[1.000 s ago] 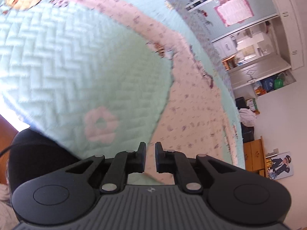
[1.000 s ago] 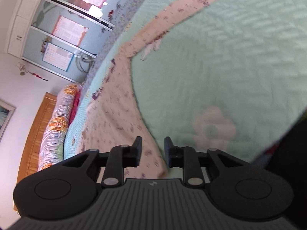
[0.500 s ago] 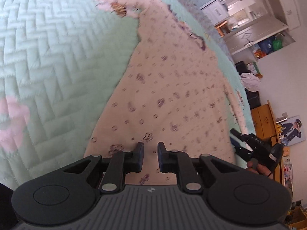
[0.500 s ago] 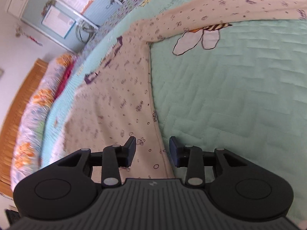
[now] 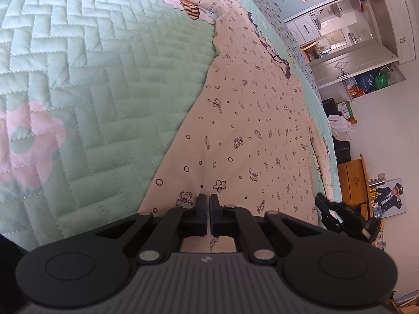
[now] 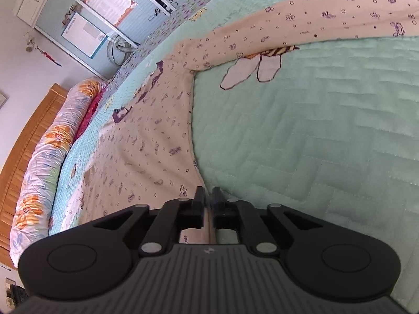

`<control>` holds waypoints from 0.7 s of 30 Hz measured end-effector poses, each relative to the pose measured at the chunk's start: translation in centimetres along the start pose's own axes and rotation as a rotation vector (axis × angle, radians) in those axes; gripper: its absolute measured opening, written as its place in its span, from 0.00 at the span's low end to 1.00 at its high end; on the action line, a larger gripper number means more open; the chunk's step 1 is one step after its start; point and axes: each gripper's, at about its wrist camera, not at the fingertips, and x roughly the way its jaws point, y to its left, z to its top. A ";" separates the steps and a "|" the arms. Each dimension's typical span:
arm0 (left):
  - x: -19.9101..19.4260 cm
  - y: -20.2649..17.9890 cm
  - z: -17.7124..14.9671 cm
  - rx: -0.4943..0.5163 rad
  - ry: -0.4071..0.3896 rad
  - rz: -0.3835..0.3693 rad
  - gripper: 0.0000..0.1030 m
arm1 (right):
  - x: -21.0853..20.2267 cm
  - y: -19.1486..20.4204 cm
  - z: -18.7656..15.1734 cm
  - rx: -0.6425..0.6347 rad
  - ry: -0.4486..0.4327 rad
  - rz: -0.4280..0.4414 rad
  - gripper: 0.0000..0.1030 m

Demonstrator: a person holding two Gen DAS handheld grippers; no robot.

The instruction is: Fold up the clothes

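Jaws of both the left gripper (image 5: pixel 208 210) and right gripper (image 6: pixel 208 204) pinch the garment (image 5: pixel 248 136) hem; it lies spread flat, no fold visible.

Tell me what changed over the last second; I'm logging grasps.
Both grippers came down to the garment and closed: the left gripper on its printed fabric, the right gripper on its edge beside the quilt. The garment stayed spread flat.

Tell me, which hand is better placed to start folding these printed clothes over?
Probably the right gripper. Its jaws are shut with the garment edge visibly pinched between them, so lifting would carry that edge over. The left gripper is shut too, but sits inside the other edge.
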 end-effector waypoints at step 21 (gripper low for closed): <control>0.3 -5.3 1.9 0.091 -0.060 -0.002 0.24 | 3.9 2.0 6.3 -0.115 -0.064 -0.097 0.30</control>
